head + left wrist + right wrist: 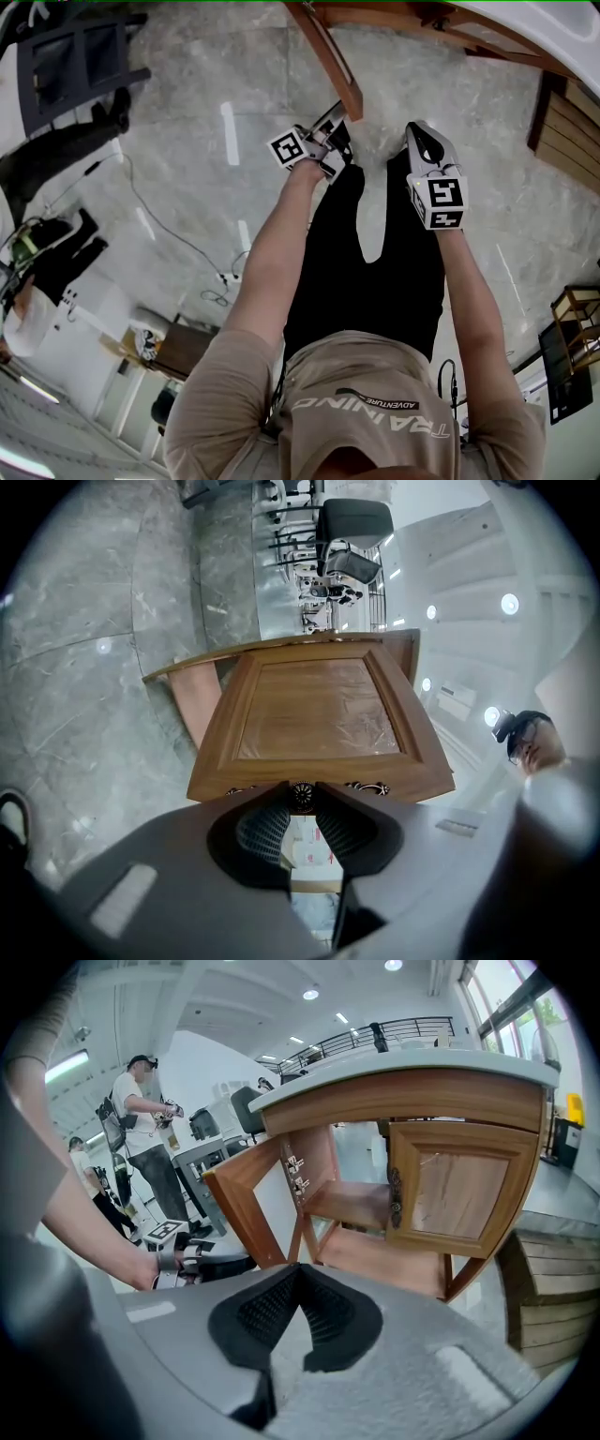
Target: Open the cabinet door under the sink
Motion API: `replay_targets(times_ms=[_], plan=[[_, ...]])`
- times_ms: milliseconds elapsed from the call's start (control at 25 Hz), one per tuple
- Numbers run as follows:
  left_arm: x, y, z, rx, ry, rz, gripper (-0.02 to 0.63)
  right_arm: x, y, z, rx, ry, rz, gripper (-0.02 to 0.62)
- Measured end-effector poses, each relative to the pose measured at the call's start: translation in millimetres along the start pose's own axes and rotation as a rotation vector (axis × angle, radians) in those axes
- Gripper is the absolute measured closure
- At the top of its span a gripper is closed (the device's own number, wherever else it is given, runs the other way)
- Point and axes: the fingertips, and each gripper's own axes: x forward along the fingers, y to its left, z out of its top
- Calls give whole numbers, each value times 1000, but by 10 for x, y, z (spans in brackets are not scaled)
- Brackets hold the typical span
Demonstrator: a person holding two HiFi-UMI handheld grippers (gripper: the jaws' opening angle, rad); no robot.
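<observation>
While left hand-held gripper grips knob, cabinet door stands open; right hand-held gripper clenched empty.

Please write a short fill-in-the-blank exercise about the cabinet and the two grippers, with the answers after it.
1. The left gripper's jaws are shut on the ____ of the door.
2. The right gripper has shut jaws and holds ____.
3. The gripped door stands ____, while the other door is closed.
Answers: knob; nothing; open.
</observation>
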Motion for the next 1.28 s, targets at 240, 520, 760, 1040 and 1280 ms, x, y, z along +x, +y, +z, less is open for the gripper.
replay_targets(times_ms=[240,520,760,1040,1280], plan=[[-297,60,174,20,15,30,511,74,211,-29,1,9,9,594],[-613,67,451,48,24,52,509,120,408,-67,0,20,5,594],[-741,54,621,47,80,64,509,126,566,12,1,19,-17,594],[-813,59,730,21,16,69,502,44,589,134,12,12,-69,594],[-860,79,757,36,-16,100,497,-269,692,284,39,12,-82,594]])
